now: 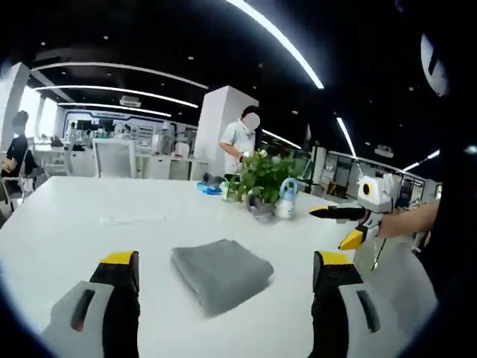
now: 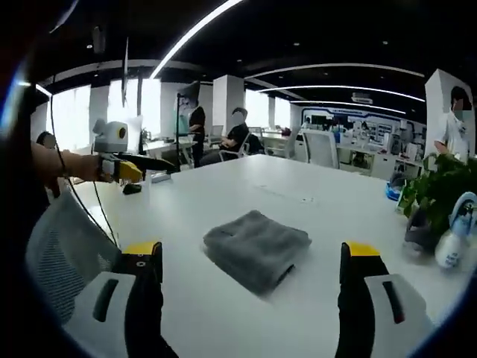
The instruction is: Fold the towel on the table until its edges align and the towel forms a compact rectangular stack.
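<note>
A grey towel [image 1: 221, 274] lies folded into a small thick rectangle on the white table [image 1: 112, 224]. My left gripper [image 1: 225, 262] is held back from it with its yellow-tipped jaws wide open and nothing between them. The right gripper [image 1: 341, 225] comes into this view from the right, held in a hand above the table's edge. In the right gripper view the same towel [image 2: 257, 248] lies ahead of my right gripper [image 2: 252, 252], which is also open and empty. The left gripper [image 2: 143, 167] hovers at the far left there, clear of the towel.
A potted plant [image 1: 261, 179] and a spray bottle [image 1: 285, 200] stand behind the towel, also seen as plant [image 2: 440, 186] and bottle [image 2: 455, 239]. A mesh chair back [image 2: 63, 253] sits at the table's near edge. People stand and sit at desks in the background.
</note>
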`<state>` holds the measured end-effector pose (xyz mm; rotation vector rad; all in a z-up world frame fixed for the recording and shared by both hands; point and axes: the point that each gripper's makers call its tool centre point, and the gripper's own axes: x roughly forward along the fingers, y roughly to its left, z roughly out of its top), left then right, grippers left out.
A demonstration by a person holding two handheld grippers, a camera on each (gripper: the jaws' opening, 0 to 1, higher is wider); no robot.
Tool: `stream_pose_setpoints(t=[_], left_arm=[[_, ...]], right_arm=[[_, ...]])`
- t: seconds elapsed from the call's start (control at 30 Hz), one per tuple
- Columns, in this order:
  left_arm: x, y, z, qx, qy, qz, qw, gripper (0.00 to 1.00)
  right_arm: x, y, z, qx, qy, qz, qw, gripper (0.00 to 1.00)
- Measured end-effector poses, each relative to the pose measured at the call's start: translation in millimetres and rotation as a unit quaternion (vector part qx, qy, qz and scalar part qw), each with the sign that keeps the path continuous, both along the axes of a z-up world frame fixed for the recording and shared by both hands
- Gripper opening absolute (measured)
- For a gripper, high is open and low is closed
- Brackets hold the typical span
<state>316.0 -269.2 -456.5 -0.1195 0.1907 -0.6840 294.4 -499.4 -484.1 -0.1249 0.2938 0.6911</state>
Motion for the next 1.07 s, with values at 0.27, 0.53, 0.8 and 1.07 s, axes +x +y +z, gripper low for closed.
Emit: stream_pose_setpoints(t=[0.27, 0.53, 0.8, 1.07], left_arm=[[-32.5, 10.6, 0.4, 0.030, -0.036, 0.055, 0.9974, 0.99], [-34.8, 0.5, -14.8, 0.070, -0.043, 0.033, 0.9961, 0.98], [-43.3, -2.2, -19.8, 0.087, -0.046, 0.018, 0.9950, 0.98], [-40.0, 11.0, -26.8, 0.070, -0.019, 0.044, 0.9964, 0.99]], right_arm=[[-33.8, -21.5, 7.0, 0.027, -0.022, -0.058, 0.9977, 0.99], [-31.5, -21.1, 5.6, 0.000, -0.039, -0.061, 0.9974, 0.99], [-36.8, -22.9, -4.4, -0.006, -0.021, -0.062, 0.9978, 0.95], [-37.8, -25.2, -17.0, -0.007, 0.001, -0.058, 0.9983, 0.93]])
